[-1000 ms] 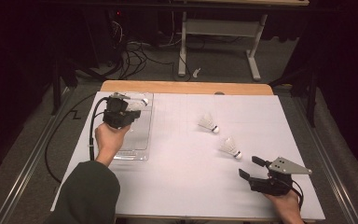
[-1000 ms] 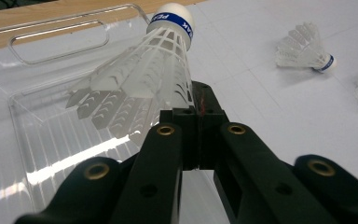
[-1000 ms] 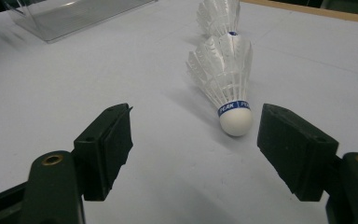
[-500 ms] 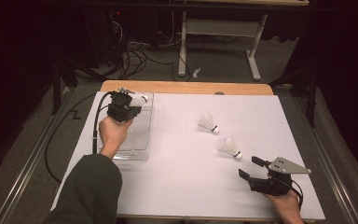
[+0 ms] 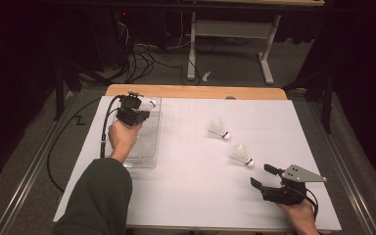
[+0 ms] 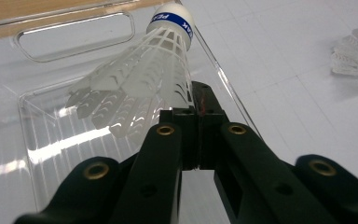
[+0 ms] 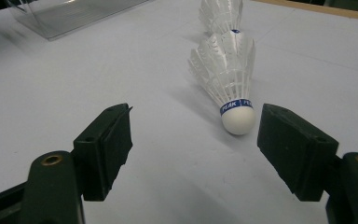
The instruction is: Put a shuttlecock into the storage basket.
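Observation:
My left gripper (image 5: pixel 141 108) is shut on the feather skirt of a white shuttlecock (image 5: pixel 150 103) and holds it over the far end of a clear plastic tray (image 5: pixel 144 152). In the left gripper view the shuttlecock (image 6: pixel 140 79) points its blue-banded cork away from the pinching jaws (image 6: pixel 199 112), above the tray (image 6: pixel 51 135). My right gripper (image 5: pixel 265 176) rests open near the front right of the table. A second shuttlecock (image 5: pixel 241 155) lies just beyond it, and a third (image 5: pixel 219 129) farther off. In the right gripper view the near shuttlecock (image 7: pixel 226 74) lies ahead of the wide-open jaws (image 7: pixel 196 149), cork toward me.
A white sheet (image 5: pixel 191 196) covers the table, with a wooden strip (image 5: pixel 196 91) along the far edge. The left gripper's black cable (image 5: pixel 103 127) trails off the left side. Cables and a metal frame (image 5: pixel 225 29) stand on the floor behind.
The left hand has carried its shuttlecock farther away along the tray toward its far end. The right gripper and the two loose shuttlecocks have stayed put.

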`<act>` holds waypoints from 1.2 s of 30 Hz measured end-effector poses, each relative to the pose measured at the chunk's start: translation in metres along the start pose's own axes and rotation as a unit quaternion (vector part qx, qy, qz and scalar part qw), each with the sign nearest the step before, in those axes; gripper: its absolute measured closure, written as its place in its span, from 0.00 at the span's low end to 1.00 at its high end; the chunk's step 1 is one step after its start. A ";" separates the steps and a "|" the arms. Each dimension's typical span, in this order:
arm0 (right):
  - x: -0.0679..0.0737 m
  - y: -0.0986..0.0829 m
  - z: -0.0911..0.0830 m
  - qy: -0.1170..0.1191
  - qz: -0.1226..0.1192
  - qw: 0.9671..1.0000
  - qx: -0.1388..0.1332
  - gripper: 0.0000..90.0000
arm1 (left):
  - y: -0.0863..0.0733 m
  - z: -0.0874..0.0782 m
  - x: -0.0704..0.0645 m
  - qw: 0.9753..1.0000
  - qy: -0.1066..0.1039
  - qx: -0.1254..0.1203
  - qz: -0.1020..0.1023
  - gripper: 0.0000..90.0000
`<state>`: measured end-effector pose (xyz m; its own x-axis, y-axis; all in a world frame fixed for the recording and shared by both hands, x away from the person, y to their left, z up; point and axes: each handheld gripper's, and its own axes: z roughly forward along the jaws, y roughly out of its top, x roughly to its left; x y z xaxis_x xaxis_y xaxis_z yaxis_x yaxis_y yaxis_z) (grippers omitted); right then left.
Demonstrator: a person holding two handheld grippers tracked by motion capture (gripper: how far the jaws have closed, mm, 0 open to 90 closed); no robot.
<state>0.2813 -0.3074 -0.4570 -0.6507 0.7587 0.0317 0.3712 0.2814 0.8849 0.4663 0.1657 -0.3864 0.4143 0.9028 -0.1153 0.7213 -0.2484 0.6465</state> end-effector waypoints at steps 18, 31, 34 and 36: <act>0.000 0.000 0.000 0.000 0.000 1.000 0.000 0.29 | 0.000 0.019 0.003 1.000 0.012 0.026 -0.008 0.99; 0.001 0.000 0.000 -0.001 -0.001 1.000 -0.001 0.29 | -0.002 0.018 -0.005 0.999 0.023 0.027 0.009 0.69; 0.001 0.000 0.000 -0.001 -0.001 1.000 -0.001 0.29 | -0.003 0.015 -0.007 1.000 0.018 0.020 0.009 0.64; 0.001 0.000 0.000 -0.001 -0.001 1.000 -0.001 0.29 | -0.003 0.012 -0.007 1.000 0.011 0.011 0.005 0.61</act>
<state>0.2804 -0.3069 -0.4567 -0.6498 0.7595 0.0293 0.3685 0.2811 0.8861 0.4676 0.1557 -0.3970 0.4096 0.9076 -0.0928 0.7290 -0.2645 0.6313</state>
